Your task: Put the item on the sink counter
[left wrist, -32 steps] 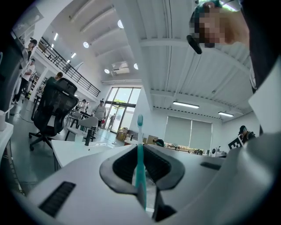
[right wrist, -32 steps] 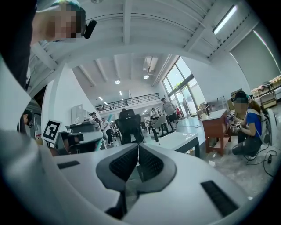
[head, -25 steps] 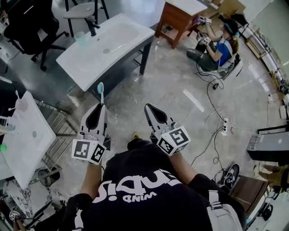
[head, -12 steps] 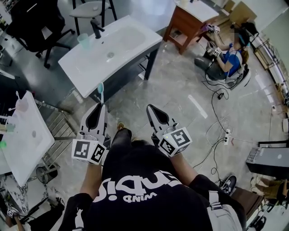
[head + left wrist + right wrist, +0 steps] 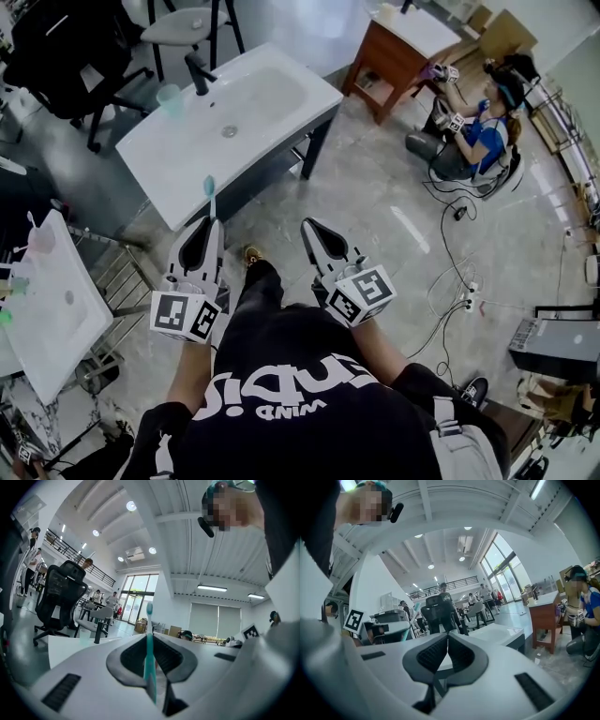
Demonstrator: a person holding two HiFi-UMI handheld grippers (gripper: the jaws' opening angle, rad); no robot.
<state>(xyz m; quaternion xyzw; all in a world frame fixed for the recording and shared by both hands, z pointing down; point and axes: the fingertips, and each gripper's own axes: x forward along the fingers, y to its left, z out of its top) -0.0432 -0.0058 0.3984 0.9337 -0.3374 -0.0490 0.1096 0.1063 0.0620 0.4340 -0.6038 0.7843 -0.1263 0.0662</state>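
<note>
My left gripper [image 5: 207, 223] is shut on a teal toothbrush [image 5: 209, 195], which stands upright out of the jaws, head up. In the left gripper view the toothbrush [image 5: 150, 653] runs up between the closed jaws of the left gripper [image 5: 151, 639]. The white sink counter [image 5: 187, 155] with a black tap [image 5: 199, 71] and a pale green cup [image 5: 170, 97] stands just ahead of that gripper. My right gripper [image 5: 310, 228] is shut with nothing in it; in its own view the right gripper [image 5: 447, 639] shows both jaws meeting, with the sink counter [image 5: 499, 634] beyond.
A second white counter [image 5: 52, 300] with small items stands at the left. A black office chair [image 5: 66, 47] and a grey stool [image 5: 183, 21] are behind the sink. A wooden cabinet [image 5: 398, 52] and a seated person [image 5: 473, 131] are at the far right. Cables [image 5: 450, 253] lie on the floor.
The sink counter has come closer and shifted towards the middle of the head view as I walked forward. Both grippers keep the same pose, the toothbrush still held.
</note>
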